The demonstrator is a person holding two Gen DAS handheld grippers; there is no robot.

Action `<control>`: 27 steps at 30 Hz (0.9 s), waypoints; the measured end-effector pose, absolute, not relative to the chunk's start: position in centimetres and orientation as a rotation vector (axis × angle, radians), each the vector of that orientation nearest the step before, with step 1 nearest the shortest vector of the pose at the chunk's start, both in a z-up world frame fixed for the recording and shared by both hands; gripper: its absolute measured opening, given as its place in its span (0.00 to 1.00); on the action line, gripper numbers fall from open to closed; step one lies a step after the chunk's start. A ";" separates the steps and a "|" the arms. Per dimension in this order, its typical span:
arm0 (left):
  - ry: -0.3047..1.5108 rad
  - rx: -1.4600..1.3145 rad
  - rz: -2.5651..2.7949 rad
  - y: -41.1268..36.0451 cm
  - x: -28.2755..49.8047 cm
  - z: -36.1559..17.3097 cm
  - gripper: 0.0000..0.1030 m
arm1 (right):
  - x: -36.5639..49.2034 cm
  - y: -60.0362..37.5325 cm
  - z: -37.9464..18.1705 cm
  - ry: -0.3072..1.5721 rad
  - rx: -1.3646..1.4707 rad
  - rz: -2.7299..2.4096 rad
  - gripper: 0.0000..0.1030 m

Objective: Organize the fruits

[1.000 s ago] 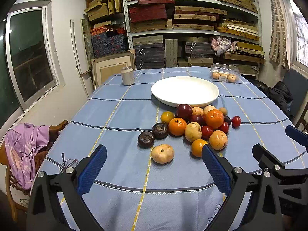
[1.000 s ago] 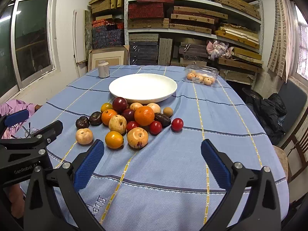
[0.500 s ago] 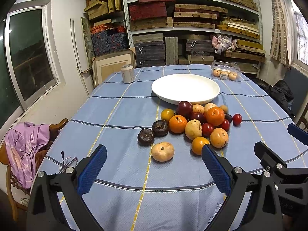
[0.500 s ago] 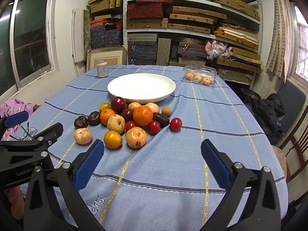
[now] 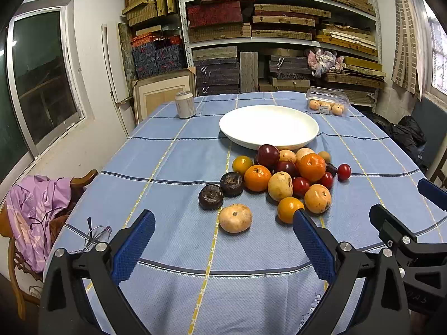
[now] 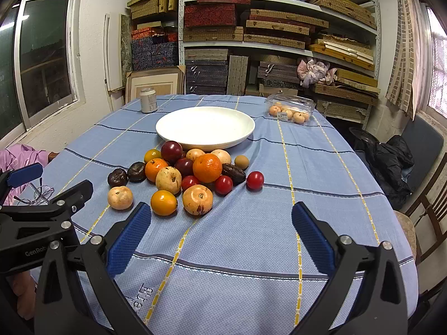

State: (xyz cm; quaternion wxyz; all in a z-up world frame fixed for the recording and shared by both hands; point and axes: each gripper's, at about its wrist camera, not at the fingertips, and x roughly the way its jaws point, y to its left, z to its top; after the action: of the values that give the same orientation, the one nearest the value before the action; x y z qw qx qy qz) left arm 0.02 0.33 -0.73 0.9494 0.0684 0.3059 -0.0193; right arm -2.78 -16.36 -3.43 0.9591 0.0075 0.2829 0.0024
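Note:
A pile of mixed fruit (image 5: 282, 178) lies on the blue tablecloth just in front of an empty white plate (image 5: 268, 125); the pile (image 6: 184, 176) and plate (image 6: 205, 127) also show in the right wrist view. A pale round fruit (image 5: 235, 217) lies nearest my left gripper (image 5: 223, 240), which is open and empty above the table's near edge. My right gripper (image 6: 220, 234) is open and empty, to the right of the pile's front. Each gripper shows at the edge of the other's view.
A drink can (image 5: 185, 104) stands at the back left and a clear box of small fruit (image 5: 327, 102) at the back right. Eyeglasses (image 5: 96, 233) lie near the left table edge. A chair with pink cloth (image 5: 36, 209) stands on the left, shelves behind.
Both grippers have drifted slightly; the views have shifted a little and the fruit sits slightly lower in frame. Nothing was taken hold of, and both grippers stay open.

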 end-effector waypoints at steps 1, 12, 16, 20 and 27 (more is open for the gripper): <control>0.622 0.139 -0.039 0.3 0.0 -0.8 0.97 | -2.8 -16.4 -3.4 0.574 0.015 0.005 0.96; 0.624 0.139 -0.039 0.3 0.0 -0.8 0.97 | -2.8 -16.3 -3.5 0.575 0.015 0.005 0.96; 0.625 0.139 -0.039 0.3 0.0 -0.8 0.97 | -2.7 -16.3 -3.5 0.575 0.015 0.005 0.96; 0.624 0.138 -0.039 0.4 0.0 -0.7 0.97 | -2.8 -16.4 -3.5 0.575 0.015 0.005 0.96; 0.627 0.138 -0.040 0.3 0.1 -0.8 0.97 | -2.7 -16.3 -3.5 0.576 0.014 0.005 0.96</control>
State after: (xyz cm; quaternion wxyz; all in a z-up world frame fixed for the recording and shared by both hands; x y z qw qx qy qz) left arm 0.05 0.34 -0.78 0.9488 0.0676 0.3081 -0.0195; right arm -2.73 -16.34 -3.48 0.9587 0.0070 0.2843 0.0023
